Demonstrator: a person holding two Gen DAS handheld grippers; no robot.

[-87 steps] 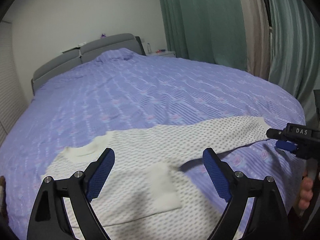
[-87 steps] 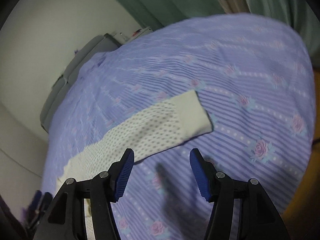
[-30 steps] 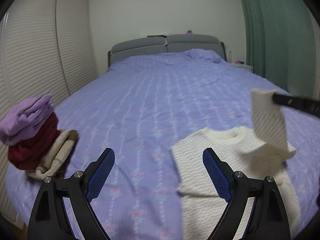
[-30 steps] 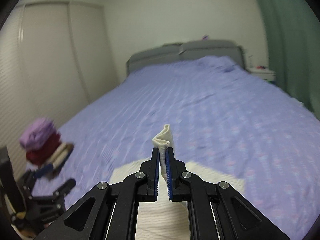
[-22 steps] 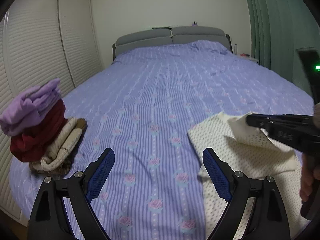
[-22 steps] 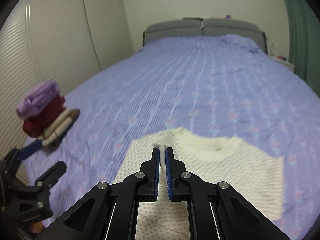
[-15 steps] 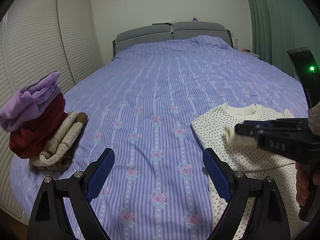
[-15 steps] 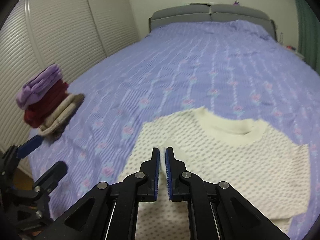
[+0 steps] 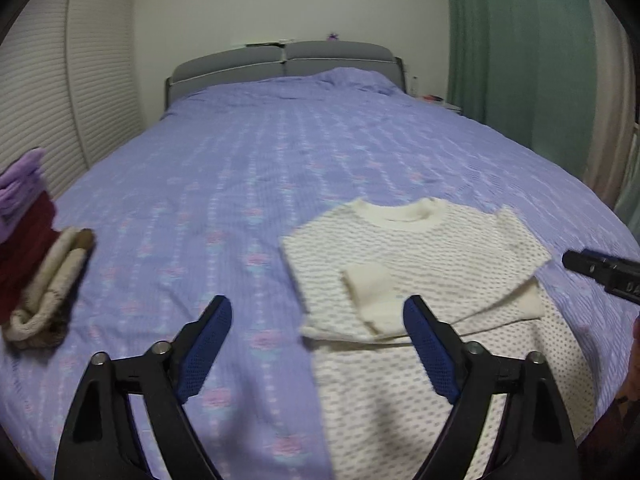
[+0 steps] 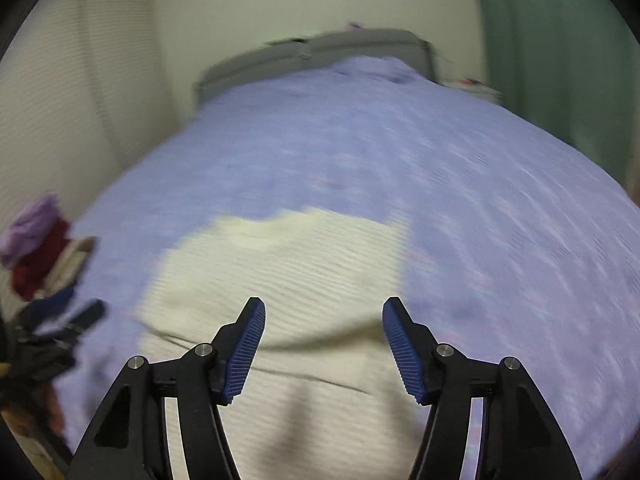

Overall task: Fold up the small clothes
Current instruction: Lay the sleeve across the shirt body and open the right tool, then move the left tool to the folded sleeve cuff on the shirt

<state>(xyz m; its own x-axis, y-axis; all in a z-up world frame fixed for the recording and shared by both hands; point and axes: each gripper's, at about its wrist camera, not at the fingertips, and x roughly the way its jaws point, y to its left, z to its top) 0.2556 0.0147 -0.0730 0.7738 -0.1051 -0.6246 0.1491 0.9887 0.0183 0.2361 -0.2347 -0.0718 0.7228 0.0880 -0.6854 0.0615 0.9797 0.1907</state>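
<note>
A cream dotted sweater [image 9: 424, 264] lies flat on the purple bedspread [image 9: 248, 168], collar toward the headboard, both sleeves folded across its chest. One cuff [image 9: 370, 284] rests near the middle. My left gripper [image 9: 316, 344] is open and empty, low over the sweater's left edge. My right gripper [image 10: 323, 350] is open and empty above the sweater [image 10: 288, 272], and it shows at the right edge of the left wrist view [image 9: 600, 272]. The right wrist view is blurred.
A stack of folded clothes [image 9: 28, 248], purple on dark red on beige knit, sits at the bed's left edge, also in the right wrist view [image 10: 36, 248]. Slatted wardrobe doors [image 9: 44, 92] stand left, green curtains [image 9: 520, 60] right, a grey headboard [image 9: 280, 60] far back.
My right gripper carried the sleeve cuff across the sweater, laid it down, opened and drew back to the right. The left gripper stayed open and swung toward the sweater.
</note>
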